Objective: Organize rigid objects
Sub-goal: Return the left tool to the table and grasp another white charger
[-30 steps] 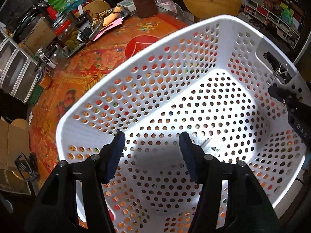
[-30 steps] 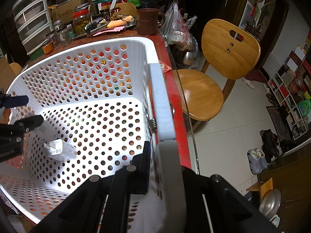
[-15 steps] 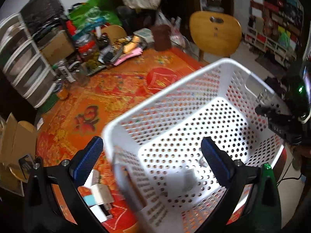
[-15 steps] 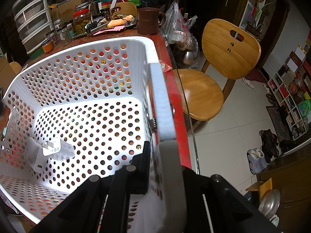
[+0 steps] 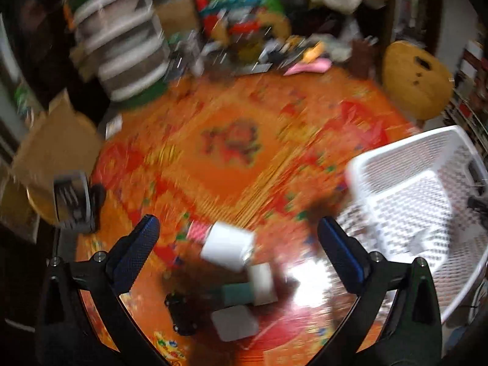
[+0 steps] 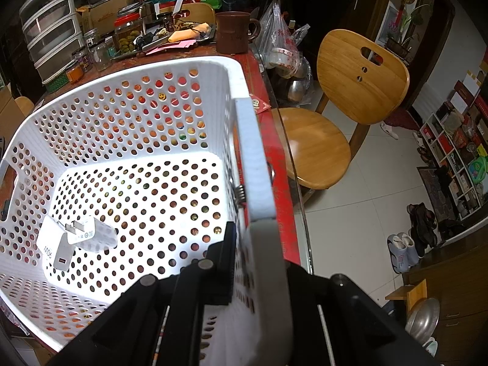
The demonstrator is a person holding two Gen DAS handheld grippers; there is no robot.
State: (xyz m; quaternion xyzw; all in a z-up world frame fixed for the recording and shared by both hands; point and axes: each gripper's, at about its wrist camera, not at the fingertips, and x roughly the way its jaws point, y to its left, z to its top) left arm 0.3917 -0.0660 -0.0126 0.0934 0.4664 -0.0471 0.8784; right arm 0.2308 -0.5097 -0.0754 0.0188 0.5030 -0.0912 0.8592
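Note:
A white perforated basket (image 6: 195,70) stands on the table, and in the left wrist view the basket (image 5: 427,152) sits at the right. Two white chargers (image 6: 76,235) lie on its floor at the left. My right gripper (image 6: 244,262) is shut on the basket's right rim. My left gripper (image 5: 238,231) hangs wide open over the orange tablecloth, with nothing between its fingers. Below it lies a blurred cluster: a white charger (image 5: 227,247), a white block (image 5: 262,283), a teal item (image 5: 236,294), a flat white piece (image 5: 235,323) and a black object (image 5: 183,314).
Plastic drawers (image 6: 52,36), jars (image 6: 128,35), a brown mug (image 6: 233,32) and clutter crowd the table's far side. A wooden chair (image 6: 335,116) stands to the right of the table. A black and grey device (image 5: 71,201) rests at the table's left edge.
My left gripper opened wide, let a white charger go in the basket, then swung left out of the basket to above the items on the cloth. The right gripper stayed on the rim.

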